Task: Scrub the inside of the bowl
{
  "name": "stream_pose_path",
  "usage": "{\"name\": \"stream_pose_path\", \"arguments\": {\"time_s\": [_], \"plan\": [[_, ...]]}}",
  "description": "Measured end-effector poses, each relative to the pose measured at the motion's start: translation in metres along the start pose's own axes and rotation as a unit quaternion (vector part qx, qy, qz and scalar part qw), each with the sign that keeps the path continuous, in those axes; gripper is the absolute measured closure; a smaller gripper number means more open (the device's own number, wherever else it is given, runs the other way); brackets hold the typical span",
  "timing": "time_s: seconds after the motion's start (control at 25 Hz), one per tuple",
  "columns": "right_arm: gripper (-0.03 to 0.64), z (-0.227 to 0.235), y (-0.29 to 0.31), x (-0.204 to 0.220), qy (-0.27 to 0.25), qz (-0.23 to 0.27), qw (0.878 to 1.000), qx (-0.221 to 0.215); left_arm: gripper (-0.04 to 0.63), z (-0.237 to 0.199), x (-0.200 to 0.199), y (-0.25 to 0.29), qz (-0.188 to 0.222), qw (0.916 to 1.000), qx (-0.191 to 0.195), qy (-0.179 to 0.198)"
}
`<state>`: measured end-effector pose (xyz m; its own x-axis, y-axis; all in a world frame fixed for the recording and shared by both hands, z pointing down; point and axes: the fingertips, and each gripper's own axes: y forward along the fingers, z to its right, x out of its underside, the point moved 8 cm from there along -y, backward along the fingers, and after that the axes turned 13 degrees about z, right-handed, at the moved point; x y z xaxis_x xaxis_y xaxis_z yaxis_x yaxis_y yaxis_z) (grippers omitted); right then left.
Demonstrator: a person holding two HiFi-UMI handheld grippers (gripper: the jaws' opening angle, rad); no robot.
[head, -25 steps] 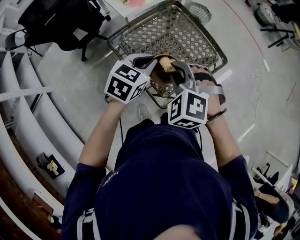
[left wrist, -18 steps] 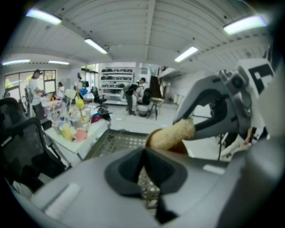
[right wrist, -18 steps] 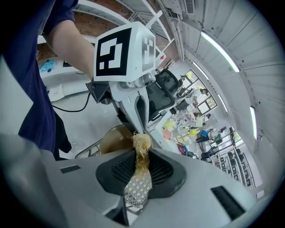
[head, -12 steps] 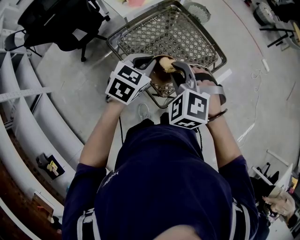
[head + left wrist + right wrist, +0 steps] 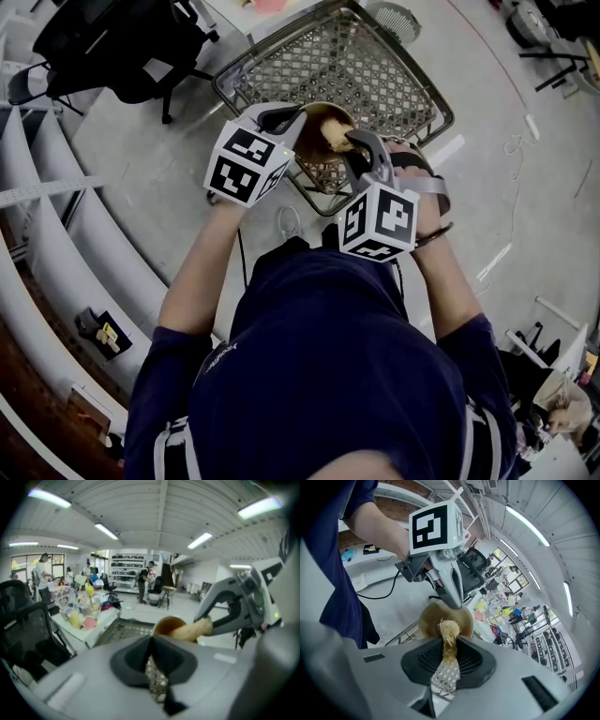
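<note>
A brown bowl is held up in the air over a wire basket. My left gripper is shut on the bowl's rim; in the right gripper view its jaws pinch the upper edge of the bowl. My right gripper is shut on a tan fibrous scrubber, whose frayed end sits inside the bowl. In the left gripper view the scrubber reaches into the bowl from the right gripper.
A wire-mesh basket stands right under the bowl. A black office chair is at the upper left, white shelves run along the left. A cluttered table and several people stand far off.
The left gripper has shifted slightly up and left, tipping the bowl. The right gripper with the scrubber has moved a little down and right in the bowl.
</note>
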<state>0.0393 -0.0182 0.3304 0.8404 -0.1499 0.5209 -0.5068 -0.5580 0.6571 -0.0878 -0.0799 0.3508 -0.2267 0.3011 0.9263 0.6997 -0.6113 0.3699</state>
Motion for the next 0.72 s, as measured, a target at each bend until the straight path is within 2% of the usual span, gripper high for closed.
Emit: {"name": "stream_pose_path", "arguments": {"time_s": [0.32,0.72], "plan": [[0.554,-0.012,0.006,-0.006,0.004,0.009,1.000,-0.020,0.581,-0.006,-0.005,-0.001,0.028,0.9995,-0.010,-0.009],[0.554,-0.013,0.012,-0.019,0.004,0.025,0.999,-0.025,0.583,-0.013,-0.004,-0.006,0.069,0.9953,-0.011,-0.066]]}}
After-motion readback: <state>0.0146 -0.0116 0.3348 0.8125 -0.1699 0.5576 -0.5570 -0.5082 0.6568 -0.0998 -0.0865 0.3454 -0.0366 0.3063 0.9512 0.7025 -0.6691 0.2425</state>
